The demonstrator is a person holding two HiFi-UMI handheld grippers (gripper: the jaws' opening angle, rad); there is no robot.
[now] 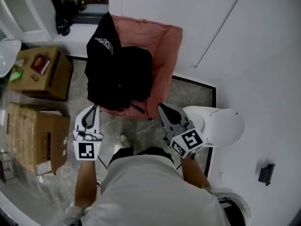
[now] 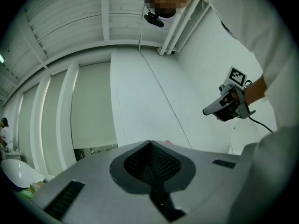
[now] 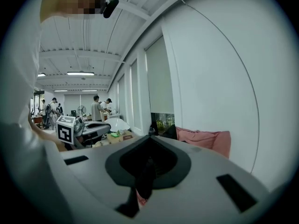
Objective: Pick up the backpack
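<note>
The black backpack (image 1: 120, 76) sits upright on a pink cushioned seat (image 1: 164, 55) against the white wall, straight ahead of me in the head view. My left gripper (image 1: 94, 109) hovers just short of the backpack's lower left edge, jaws together and empty. My right gripper (image 1: 162, 108) is level with it near the seat's lower right corner, also shut with nothing held. In the left gripper view the shut left gripper (image 2: 149, 143) faces the wall, and the right gripper (image 2: 219, 107) shows beside it. In the right gripper view the backpack's edge (image 3: 169, 132) and the pink seat (image 3: 205, 138) lie past the shut right gripper (image 3: 149, 138).
Two cardboard boxes (image 1: 35, 135) (image 1: 44, 74) stand on the floor at the left. A white rounded stool (image 1: 218, 124) stands right of my right gripper. A white wall (image 1: 254, 55) runs along the right. Several people (image 3: 98, 108) stand far off in the room.
</note>
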